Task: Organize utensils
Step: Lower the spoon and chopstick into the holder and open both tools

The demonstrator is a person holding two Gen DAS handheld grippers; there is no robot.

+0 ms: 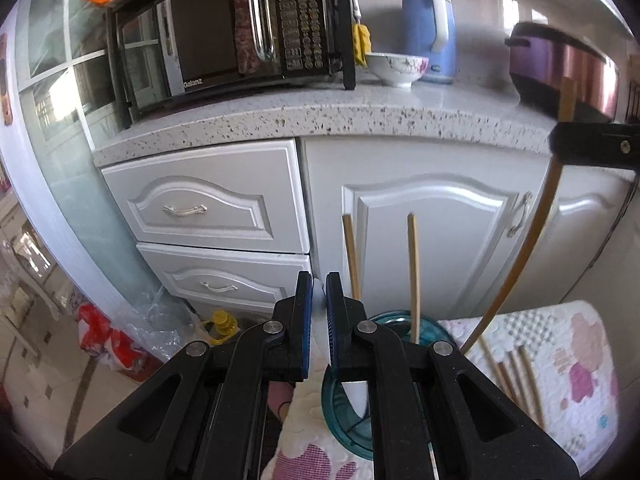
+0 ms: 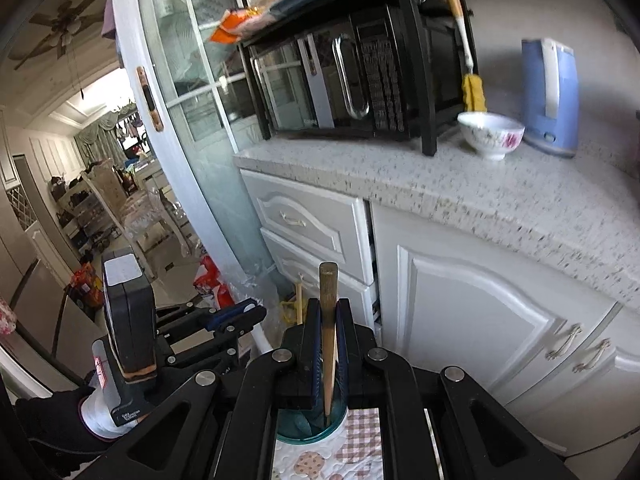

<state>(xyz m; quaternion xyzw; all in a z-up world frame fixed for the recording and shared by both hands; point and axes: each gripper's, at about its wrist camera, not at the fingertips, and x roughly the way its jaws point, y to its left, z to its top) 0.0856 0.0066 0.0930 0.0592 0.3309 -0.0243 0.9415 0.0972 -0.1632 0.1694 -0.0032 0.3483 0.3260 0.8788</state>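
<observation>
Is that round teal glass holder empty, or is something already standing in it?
Not empty. The round teal glass holder already has two wooden chopsticks standing upright in it, and the right gripper holds another over its mouth.

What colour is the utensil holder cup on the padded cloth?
The cup is transparent teal, a blue-green; the left wrist view shows it best.

Ahead of me: a speckled stone counter [image 1: 320, 120] over white cabinets [image 1: 432, 236] and two drawers [image 1: 208, 200]. On it, a black microwave [image 1: 224, 32] in a dark rack, a floral bowl [image 1: 396, 68], a blue kettle [image 1: 430, 36] and a purple cooker [image 1: 560, 68]. To my left, a glazed sliding door [image 2: 192, 80] opens onto a daylit room with a ceiling fan [image 2: 60, 28]; pale tiled floor [image 1: 52, 368].
</observation>
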